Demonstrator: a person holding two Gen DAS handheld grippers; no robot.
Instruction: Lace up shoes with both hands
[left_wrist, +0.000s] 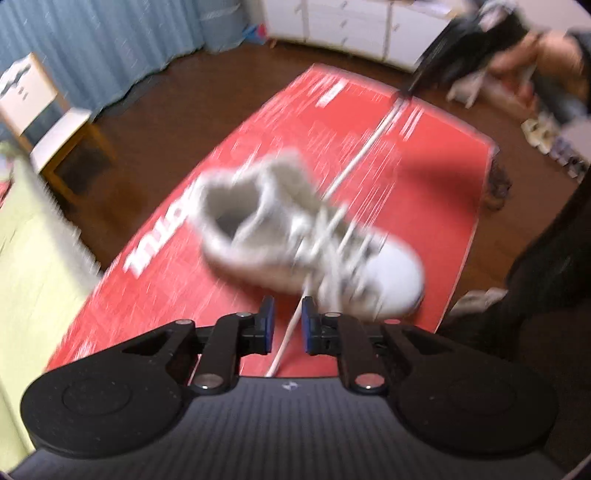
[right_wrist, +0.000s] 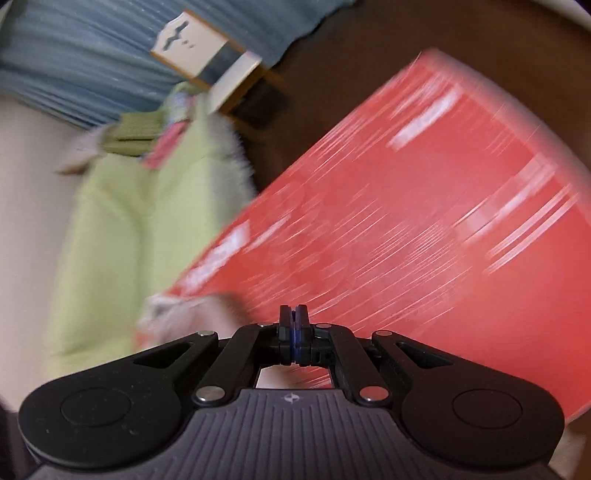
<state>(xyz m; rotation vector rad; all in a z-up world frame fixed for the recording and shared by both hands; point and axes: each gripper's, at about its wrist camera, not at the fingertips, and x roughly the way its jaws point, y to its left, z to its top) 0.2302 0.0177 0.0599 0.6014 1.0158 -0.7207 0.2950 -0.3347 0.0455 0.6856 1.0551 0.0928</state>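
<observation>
The left gripper has its fingers parted by a narrow gap, and a white shoelace runs straight through that gap without either pad clearly pressing on it. The right gripper has its fingers closed together; from its own camera I can't see anything between them, but in the left view it is up high with a person's hand on it, and the lace stretches taut from the shoe right up to its tips, so it is most likely pinching the far end (the blur there is heavy, so I'd not swear to it).

The white sneaker sits on a red board laid on the brown floor, toe toward the right of the left view, opening toward the left. Laces cross over its tongue, though how many eyelets are threaded is lost in the blur.

The shoe looks light enough to tip or slide when the lace is tugged, and its upper is soft. The lace itself is thin, limp and a bit slippery; I'd judge it best gripped near its stiff tip for threading, and close to the eyelets for tightening.
</observation>
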